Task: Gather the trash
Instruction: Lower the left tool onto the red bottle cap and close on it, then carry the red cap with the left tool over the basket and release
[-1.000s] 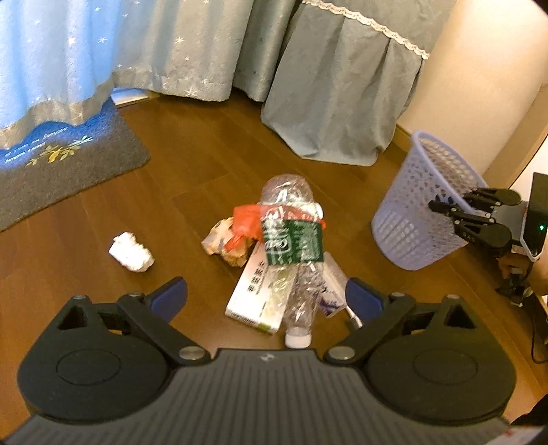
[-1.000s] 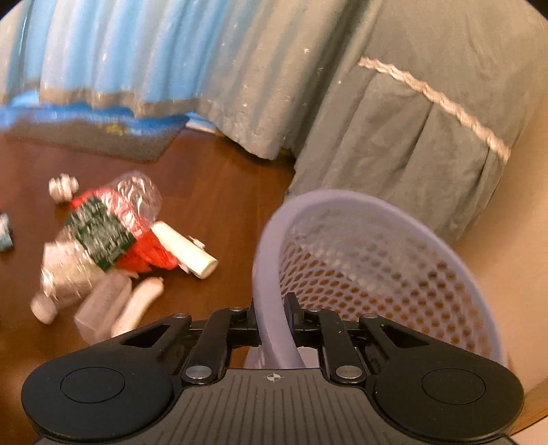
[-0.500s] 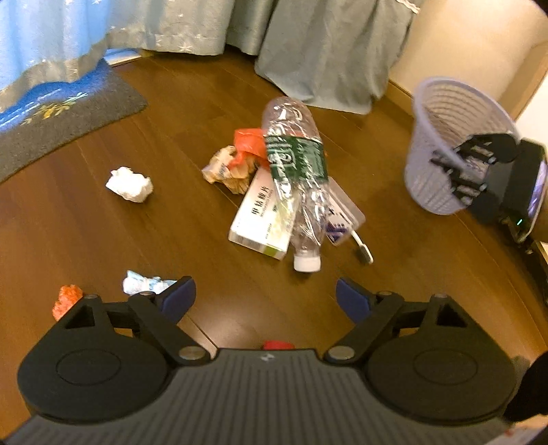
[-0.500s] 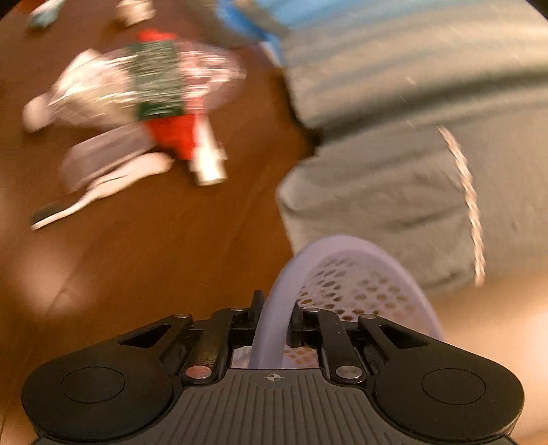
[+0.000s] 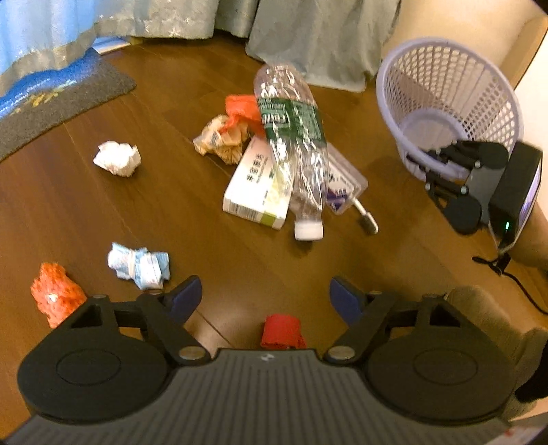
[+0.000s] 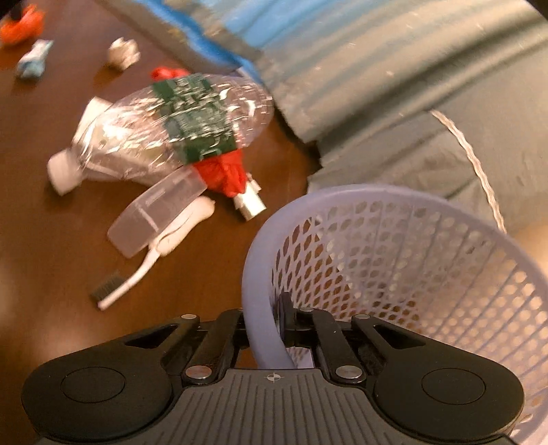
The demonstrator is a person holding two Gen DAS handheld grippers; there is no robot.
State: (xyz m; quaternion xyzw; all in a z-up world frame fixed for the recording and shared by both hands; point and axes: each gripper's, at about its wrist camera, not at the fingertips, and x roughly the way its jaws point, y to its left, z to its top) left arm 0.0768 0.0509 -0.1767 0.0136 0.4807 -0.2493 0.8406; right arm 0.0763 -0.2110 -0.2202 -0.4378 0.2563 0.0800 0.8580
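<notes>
My right gripper (image 6: pixel 265 328) is shut on the rim of a lilac mesh basket (image 6: pixel 394 274), which is tilted; the same right gripper (image 5: pixel 431 161) and basket (image 5: pixel 445 102) show at the right of the left wrist view. My left gripper (image 5: pixel 263 294) is open above the wooden floor, nothing between its fingers. A crushed clear bottle (image 5: pixel 294 143) with a green label lies on a white box (image 5: pixel 253 188). Around it lie an orange wrapper (image 5: pixel 239 109), a white paper wad (image 5: pixel 118 159), a blue-white wad (image 5: pixel 138 265), an orange net scrap (image 5: pixel 56 297) and a red cap (image 5: pixel 282 330).
A grey and blue mat (image 5: pixel 51 99) lies at the far left. Curtains (image 5: pixel 308 30) hang along the back wall. A white toothbrush (image 6: pixel 144 263) and clear packaging (image 6: pixel 154 215) lie beside the bottle. A black cable (image 5: pixel 513 277) trails at the right.
My left gripper has pulled back, so more floor trash now shows, including the red cap. The right gripper has tilted and swung the basket while staying shut on its rim.
</notes>
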